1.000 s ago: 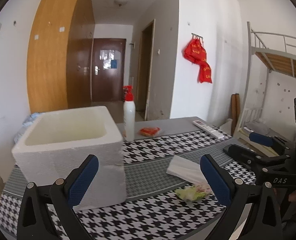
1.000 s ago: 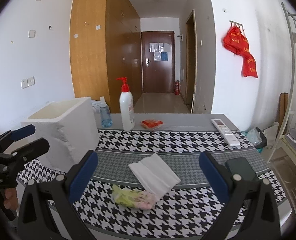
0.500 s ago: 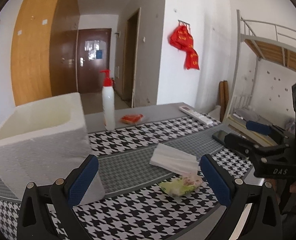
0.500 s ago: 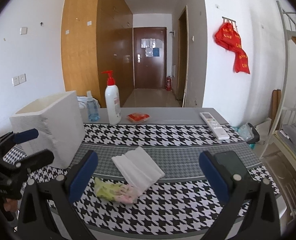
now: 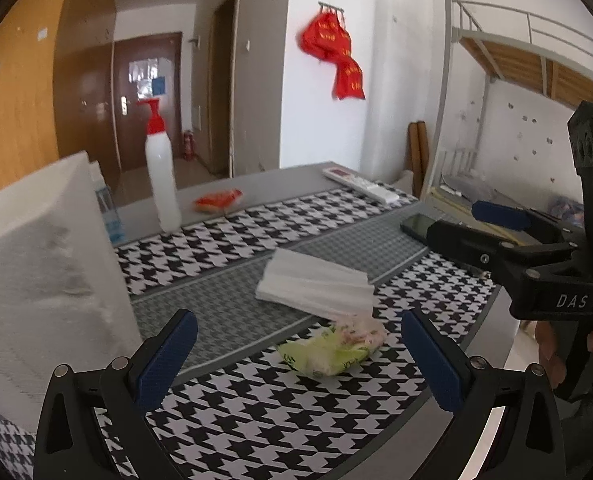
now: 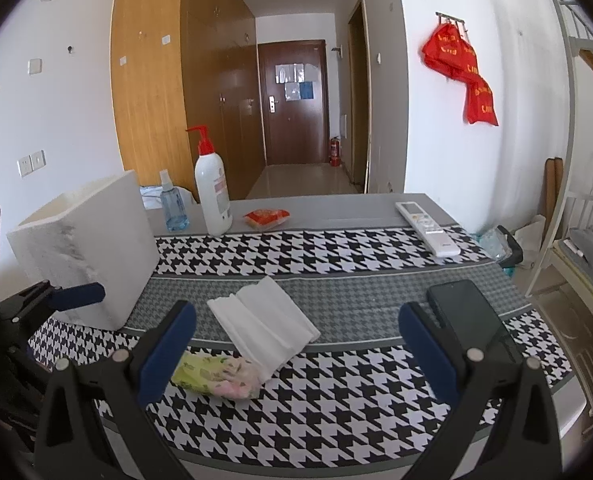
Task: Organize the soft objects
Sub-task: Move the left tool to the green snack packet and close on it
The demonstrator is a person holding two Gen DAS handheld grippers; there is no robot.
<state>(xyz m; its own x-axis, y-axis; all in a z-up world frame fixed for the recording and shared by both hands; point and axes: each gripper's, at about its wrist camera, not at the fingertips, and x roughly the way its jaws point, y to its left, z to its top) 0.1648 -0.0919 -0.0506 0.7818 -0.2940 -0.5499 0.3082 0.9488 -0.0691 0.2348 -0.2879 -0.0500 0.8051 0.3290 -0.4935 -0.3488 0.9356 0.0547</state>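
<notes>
- Two grippers hover over the near edge of your table, both empty: your left gripper has its blue pads spread wide, and your right gripper is spread just as wide.
- The table wears a black-and-white houndstooth cloth with a grey band across its middle.
- A stack of folded white tissues lies on that band, its near corner resting on a crumpled green and pink packet; in the left wrist view both sit ahead, between your left pads.
- A white foam box stands at the left end, open at the top.
- Behind it you have a small blue spray bottle, a white pump bottle with a red top, and a red snack packet.
- A white remote and a dark phone lie on the right side.
- The room beyond shows a wooden wardrobe, a brown door down the hallway, red bags hung on the white wall, and a metal bunk bed on the right.
</notes>
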